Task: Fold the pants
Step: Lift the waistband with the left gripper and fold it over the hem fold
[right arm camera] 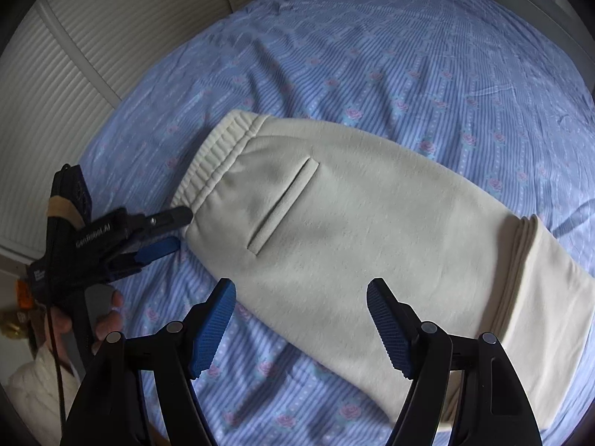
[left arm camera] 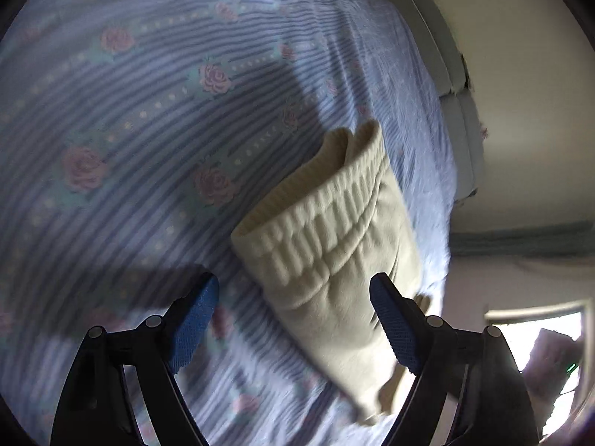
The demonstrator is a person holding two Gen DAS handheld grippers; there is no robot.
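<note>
You are holding the right gripper (right arm camera: 301,325) with its jaws spread wide and nothing between them, hovering over the near long edge of the pants (right arm camera: 353,230). Your left gripper (left arm camera: 293,321) is likewise gaping and empty; in the right wrist view it (right arm camera: 174,230) is pointing at the waistband (right arm camera: 212,163), just beside it, and I cannot tell whether it is touching.

The cream pants are lying on the bed (right arm camera: 409,55), already doubled leg over leg, back pocket slit (right arm camera: 284,206) facing up, with a further layer turned over at the leg end (right arm camera: 539,278) toward the bed's right side. The waistband is facing the bed edge next to the ribbed wall panel (right arm camera: 74,74).

Judgement: one claw at each end suits pinching both ends for the next fold.

Containers: none in view. The pocket is lying flat; contents cannot be told.
</note>
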